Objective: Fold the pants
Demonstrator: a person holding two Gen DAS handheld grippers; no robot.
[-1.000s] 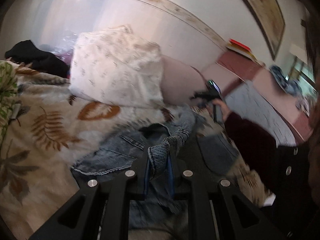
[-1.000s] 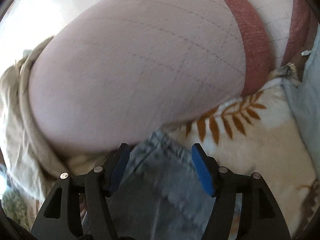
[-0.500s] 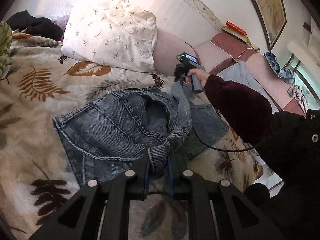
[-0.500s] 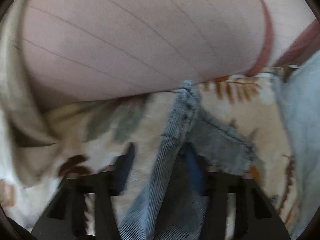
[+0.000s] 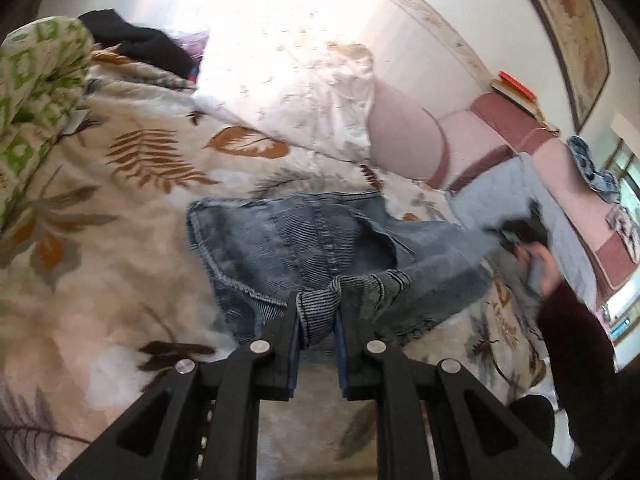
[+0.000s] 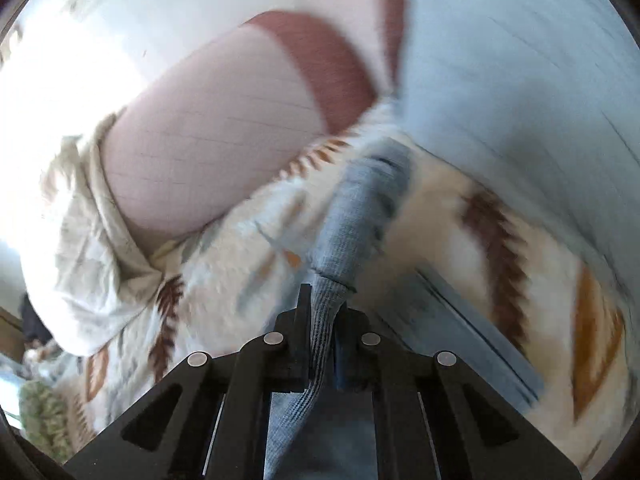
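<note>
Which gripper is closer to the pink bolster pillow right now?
Right. The right gripper, clamped on the jeans, sits near the pink bolster; the left gripper holds them farther back.

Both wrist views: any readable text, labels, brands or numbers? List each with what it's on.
None readable.
Framed picture on the wall: pattern only, blurred.
Books on the headboard: no legible print.
Jeans: no tag or label visible in either tool's grip.
Right wrist view: motion-blurred, no text.
</note>
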